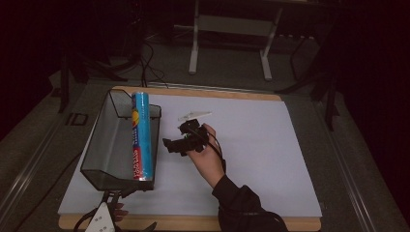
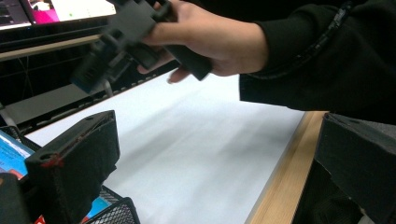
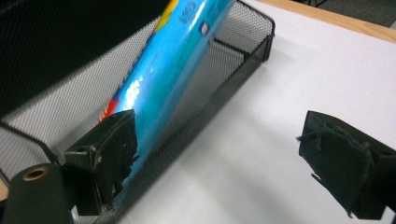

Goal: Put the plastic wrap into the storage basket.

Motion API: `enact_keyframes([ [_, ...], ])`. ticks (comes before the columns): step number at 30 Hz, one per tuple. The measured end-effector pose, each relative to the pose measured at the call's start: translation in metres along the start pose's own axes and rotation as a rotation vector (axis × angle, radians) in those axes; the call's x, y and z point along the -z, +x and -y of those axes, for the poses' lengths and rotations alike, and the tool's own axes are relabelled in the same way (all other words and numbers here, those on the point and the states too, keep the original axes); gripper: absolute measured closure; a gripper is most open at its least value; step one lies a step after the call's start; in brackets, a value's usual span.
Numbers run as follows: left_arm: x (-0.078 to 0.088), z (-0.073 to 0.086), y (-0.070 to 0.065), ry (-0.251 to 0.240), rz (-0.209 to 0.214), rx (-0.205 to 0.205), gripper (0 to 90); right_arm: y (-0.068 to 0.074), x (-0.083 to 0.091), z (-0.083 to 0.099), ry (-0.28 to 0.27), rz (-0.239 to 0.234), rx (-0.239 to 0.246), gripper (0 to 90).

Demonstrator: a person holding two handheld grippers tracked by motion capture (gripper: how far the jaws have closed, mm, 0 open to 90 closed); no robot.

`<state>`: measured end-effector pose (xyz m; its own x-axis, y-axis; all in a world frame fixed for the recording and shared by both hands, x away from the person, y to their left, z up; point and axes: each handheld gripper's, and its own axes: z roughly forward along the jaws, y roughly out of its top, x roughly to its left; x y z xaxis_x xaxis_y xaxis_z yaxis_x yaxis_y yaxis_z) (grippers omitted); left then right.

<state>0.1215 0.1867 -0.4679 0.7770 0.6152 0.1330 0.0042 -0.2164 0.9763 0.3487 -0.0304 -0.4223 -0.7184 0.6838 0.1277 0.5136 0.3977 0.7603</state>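
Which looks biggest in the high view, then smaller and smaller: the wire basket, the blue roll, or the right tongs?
1. wire basket, clearly the largest.
2. blue roll, lying along the basket's right side, nearly as long but far thinner.
3. right tongs, open and beside the basket; they sit higher, nearer the camera, yet still look smallest.

The room is dim, with dark grey carpet running past the far edge of the tabletop, a white sheet on a wooden board. Beyond that edge stands a pale metal frame on 2 legs, with black cables trailing across the floor.
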Motion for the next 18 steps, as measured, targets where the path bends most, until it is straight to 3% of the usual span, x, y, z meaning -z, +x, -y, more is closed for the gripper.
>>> enact_keyframes([
  [4,0.000,0.000,0.000,0.001,0.000,-0.001,0.8,-0.004,0.007,0.013,-0.034,-0.011,-0.023,11.4],
  [7,-0.001,0.000,0.000,0.002,-0.001,-0.001,0.8,-0.006,0.011,0.021,-0.022,-0.007,0.002,11.4],
  [18,-0.001,0.000,-0.001,0.004,0.000,-0.001,0.8,-0.015,0.028,0.053,-0.017,-0.025,0.013,11.4],
])
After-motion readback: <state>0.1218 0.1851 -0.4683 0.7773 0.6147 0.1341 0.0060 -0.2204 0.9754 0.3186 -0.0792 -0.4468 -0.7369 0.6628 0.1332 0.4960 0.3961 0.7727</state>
